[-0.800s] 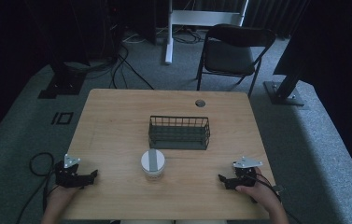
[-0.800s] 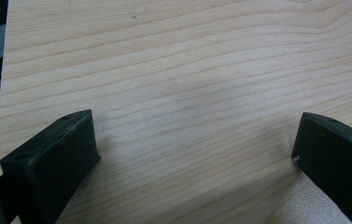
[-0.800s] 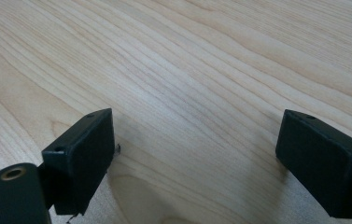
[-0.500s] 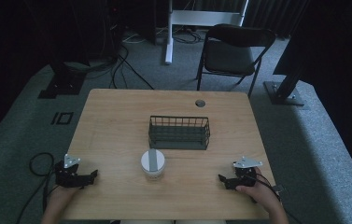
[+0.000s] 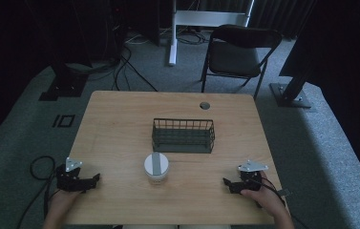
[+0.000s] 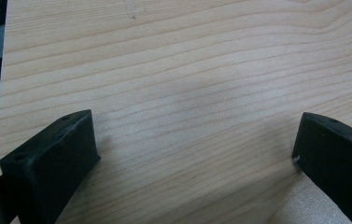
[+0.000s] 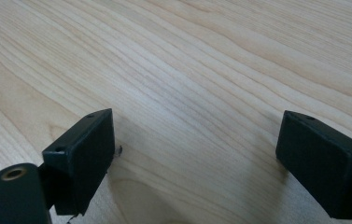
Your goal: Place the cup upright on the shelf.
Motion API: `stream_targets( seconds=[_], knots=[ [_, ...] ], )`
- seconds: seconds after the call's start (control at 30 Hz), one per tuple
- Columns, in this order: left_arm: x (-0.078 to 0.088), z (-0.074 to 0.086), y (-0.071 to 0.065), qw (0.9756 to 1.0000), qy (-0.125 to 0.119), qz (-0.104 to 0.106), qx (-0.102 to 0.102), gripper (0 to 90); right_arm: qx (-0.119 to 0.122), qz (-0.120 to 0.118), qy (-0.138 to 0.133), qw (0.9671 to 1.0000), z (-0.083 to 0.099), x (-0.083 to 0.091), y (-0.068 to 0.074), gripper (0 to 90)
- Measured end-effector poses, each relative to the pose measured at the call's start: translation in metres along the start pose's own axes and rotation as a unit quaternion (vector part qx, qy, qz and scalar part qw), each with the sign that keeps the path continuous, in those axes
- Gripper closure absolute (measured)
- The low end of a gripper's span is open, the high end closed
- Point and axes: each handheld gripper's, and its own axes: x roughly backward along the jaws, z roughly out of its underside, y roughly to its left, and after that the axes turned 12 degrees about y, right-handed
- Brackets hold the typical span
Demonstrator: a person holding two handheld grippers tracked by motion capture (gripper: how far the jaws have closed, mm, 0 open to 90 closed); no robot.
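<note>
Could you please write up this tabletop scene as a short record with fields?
surface: wooden table
cup: white, lidded, with a grey strip across the top, upright near the front edge, apart from the basket
basket: dark wire basket, behind the cup, looks empty
left hand-held gripper: resting on the table at front left, jaws wide open, nothing between them
right hand-held gripper: resting at front right, jaws wide open, nothing between them
background: folding chair beyond the table
</note>
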Motion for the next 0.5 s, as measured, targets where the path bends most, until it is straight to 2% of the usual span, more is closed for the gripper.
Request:
stream_targets(
  seconds=[0.37, 0.4, 0.5],
  knots=[
    [0.0, 0.0, 0.0, 1.0, 0.0, 0.0, 0.0, 0.1, -0.004, -0.002, -0.005, 1.0, -0.0041, -0.0015, 0.002, 12.7],
    [0.0, 0.0, -0.0001, 1.0, 0.0, 0.0, 0.0, 0.1, 0.0, 0.004, -0.005, 1.0, -0.0063, -0.0017, 0.0032, 12.6],
    [-0.0001, 0.0, -0.0002, 1.0, -0.001, 0.0, 0.001, 0.0, 0.004, -0.001, -0.006, 1.0, -0.0092, -0.002, 0.005, 12.7]
  ],
)
